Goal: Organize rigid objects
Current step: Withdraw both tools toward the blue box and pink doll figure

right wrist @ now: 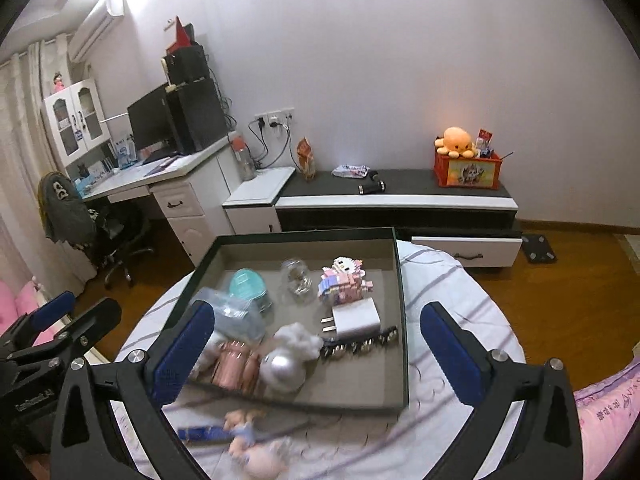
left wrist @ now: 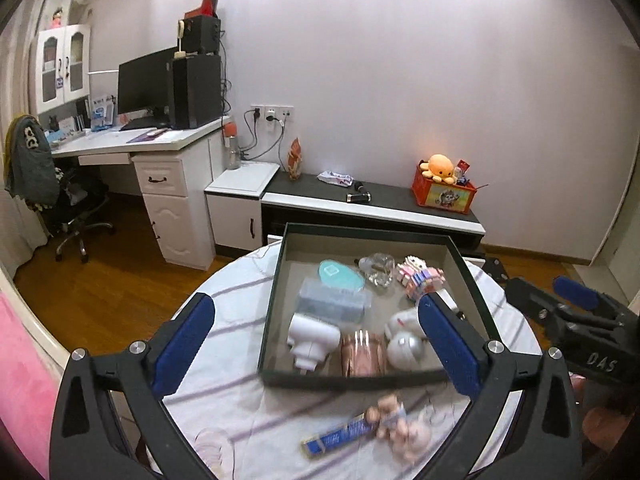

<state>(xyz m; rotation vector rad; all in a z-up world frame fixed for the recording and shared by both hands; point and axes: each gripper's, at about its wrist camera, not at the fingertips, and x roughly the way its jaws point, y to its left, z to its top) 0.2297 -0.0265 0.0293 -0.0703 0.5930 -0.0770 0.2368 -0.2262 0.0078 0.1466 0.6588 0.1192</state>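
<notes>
My right tongs (right wrist: 316, 354) hang spread wide, empty, above the round table (right wrist: 460, 300) w/ striped cloth. Dark tray (right wrist: 402, 320) sits on it, holding a teal case (right wrist: 250, 284), clear glass piece (right wrist: 298, 282), pink block figure (right wrist: 344, 284), white charger plug (right wrist: 356, 316), silver ball (right wrist: 282, 368) & rose-gold cylinder (right wrist: 234, 366). Just outside the tray's near wall: blurred pink doll (right wrist: 256, 440) beside a blue strip (right wrist: 204, 434). Left tongs (right wrist: 60, 320) at far left edge.
</notes>
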